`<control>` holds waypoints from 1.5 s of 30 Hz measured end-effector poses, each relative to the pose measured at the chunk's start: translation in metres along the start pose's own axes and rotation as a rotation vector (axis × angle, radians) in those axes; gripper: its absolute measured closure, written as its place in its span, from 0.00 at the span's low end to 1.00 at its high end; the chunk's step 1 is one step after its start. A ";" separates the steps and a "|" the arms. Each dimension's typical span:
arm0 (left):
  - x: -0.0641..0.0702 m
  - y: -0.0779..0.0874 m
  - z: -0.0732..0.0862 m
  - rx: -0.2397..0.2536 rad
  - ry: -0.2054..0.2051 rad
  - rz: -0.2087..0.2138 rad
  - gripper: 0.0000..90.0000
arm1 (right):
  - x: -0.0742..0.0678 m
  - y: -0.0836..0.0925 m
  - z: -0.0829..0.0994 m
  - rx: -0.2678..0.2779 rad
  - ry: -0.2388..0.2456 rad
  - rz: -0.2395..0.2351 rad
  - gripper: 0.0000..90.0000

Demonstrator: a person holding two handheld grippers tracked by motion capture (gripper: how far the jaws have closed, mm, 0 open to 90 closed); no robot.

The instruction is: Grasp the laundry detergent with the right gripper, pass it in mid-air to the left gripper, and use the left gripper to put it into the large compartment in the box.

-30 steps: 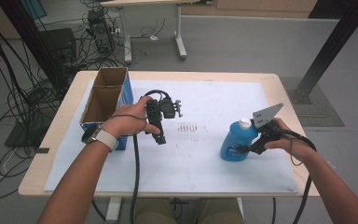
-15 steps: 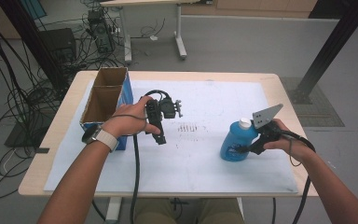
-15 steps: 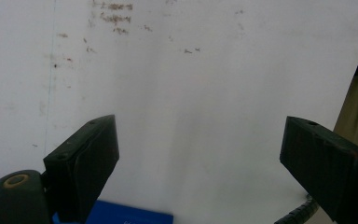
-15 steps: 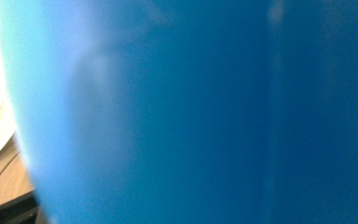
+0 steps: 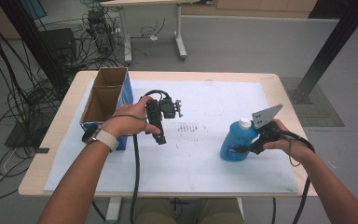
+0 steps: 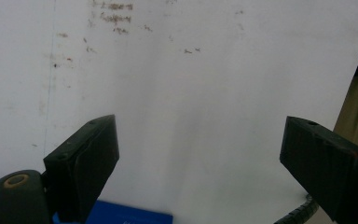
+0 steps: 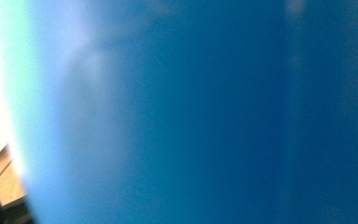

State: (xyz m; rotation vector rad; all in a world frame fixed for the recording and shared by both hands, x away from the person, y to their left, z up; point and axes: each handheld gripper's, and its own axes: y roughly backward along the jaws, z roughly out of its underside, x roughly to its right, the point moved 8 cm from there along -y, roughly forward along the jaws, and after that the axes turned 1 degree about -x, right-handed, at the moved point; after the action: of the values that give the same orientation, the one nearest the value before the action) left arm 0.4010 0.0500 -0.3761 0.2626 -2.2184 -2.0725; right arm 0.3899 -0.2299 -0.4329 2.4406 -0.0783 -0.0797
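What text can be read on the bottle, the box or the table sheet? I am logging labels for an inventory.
None can be read.
Blue plastic bottle with white cap: no legible label.
Open cardboard box with blue sides: print too blurred.
White table sheet: dark smudged marks, not readable as words.

Bare forearms, white-strapped wristwatch (image 5: 99, 136) (left wrist), black grippers with trailing cables, grey plate (image 5: 265, 115)

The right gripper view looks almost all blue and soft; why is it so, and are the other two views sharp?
Right gripper view: the blue bottle stands too close to the lens, so it is out of focus, with pale glare at the left edge. Left gripper view: the black jaws are fairly sharp over the white table sheet. High view: evenly lit, slightly soft, bottle clear.
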 end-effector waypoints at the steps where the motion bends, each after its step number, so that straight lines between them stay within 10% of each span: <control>1: 0.000 0.000 0.000 0.000 0.000 0.000 0.13 | 0.000 0.000 0.000 0.000 0.000 0.000 0.39; 45: 0.000 -0.001 -0.001 0.008 0.006 0.000 0.13 | -0.002 0.000 0.001 0.014 0.034 -0.011 0.47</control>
State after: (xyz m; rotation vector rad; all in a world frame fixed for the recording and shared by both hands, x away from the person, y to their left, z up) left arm 0.4015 0.0494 -0.3768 0.2687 -2.2236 -2.0609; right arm 0.3874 -0.2299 -0.4335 2.4557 -0.0511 -0.0427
